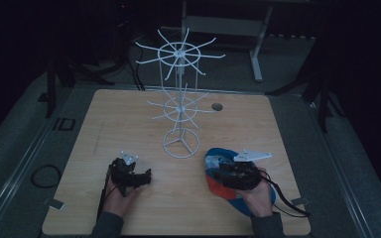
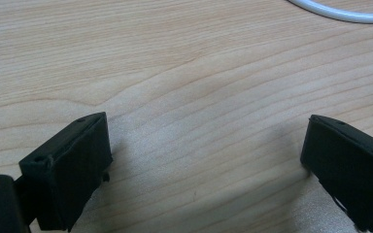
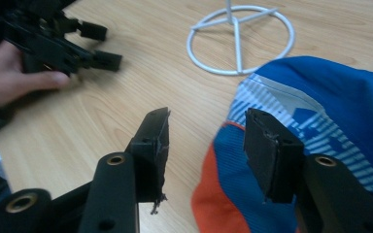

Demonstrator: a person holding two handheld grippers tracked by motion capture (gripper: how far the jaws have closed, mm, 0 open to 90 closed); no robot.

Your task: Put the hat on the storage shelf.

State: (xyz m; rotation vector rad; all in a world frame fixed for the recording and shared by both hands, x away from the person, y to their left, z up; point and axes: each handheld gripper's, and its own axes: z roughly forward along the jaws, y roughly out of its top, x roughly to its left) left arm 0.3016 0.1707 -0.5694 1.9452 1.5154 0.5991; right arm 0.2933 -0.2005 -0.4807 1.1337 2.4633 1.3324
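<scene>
While my left gripper (image 1: 146, 174) rests spread over bare wooden table (image 1: 129, 119), my right gripper (image 3: 206, 141) hangs parted above the blue-and-orange cap (image 3: 330, 111), just beside the white wire rack's ring base (image 3: 240, 39).

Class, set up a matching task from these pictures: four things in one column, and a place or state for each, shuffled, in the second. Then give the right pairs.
Things:
1. left tool
2. right tool
3. wire rack
4. cap

Places or states:
A. blue, white and orange, lying on the table
B. white, standing upright mid-table
C. open over bare wood
D. open, one jaw over the cap's edge

Pairs: 1-C, 2-D, 3-B, 4-A
</scene>
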